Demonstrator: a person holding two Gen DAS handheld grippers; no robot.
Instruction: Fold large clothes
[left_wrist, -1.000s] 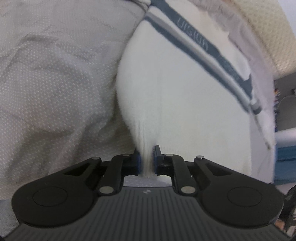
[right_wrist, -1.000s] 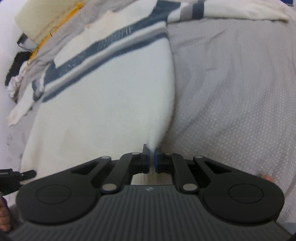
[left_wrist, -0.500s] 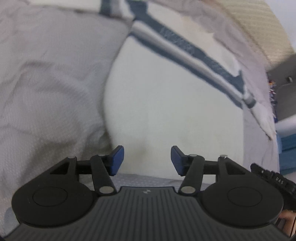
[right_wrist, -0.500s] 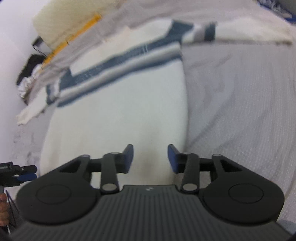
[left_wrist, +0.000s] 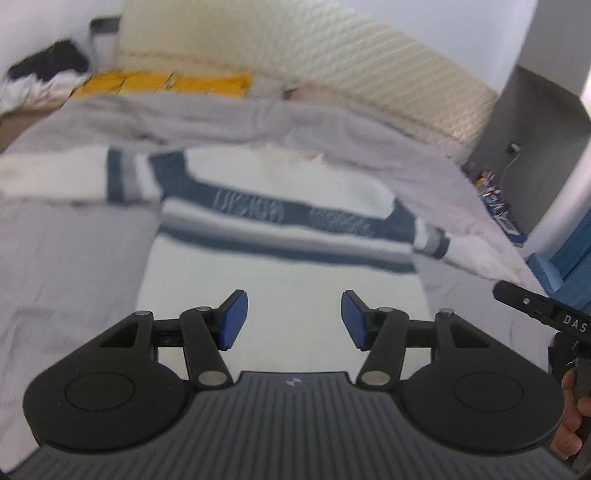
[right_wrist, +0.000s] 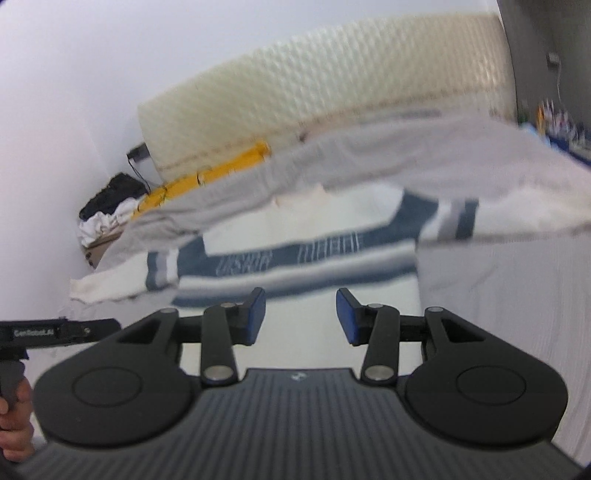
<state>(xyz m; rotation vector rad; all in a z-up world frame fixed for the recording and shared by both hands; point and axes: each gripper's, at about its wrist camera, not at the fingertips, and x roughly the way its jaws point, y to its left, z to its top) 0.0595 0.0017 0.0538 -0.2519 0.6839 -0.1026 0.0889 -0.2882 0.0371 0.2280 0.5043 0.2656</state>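
A bed under a pale grey dotted sheet (left_wrist: 66, 266) fills the room's near half. Both hand-held grippers hang released above it, left (left_wrist: 293, 319) and right (right_wrist: 300, 315), blue pads apart with nothing between them. Towards twelve o'clock the white knitted sweater with navy and grey chest stripes (left_wrist: 280, 229) lies flat, sleeves reaching out to nine and three. A careless regrasp could pinch the sheet along with the knit, dragging the fold askew. The sweater's near hem is hidden behind the gripper bodies; its collar, possibly tucked under the grey blanket (right_wrist: 424, 147), blurs beyond reading.
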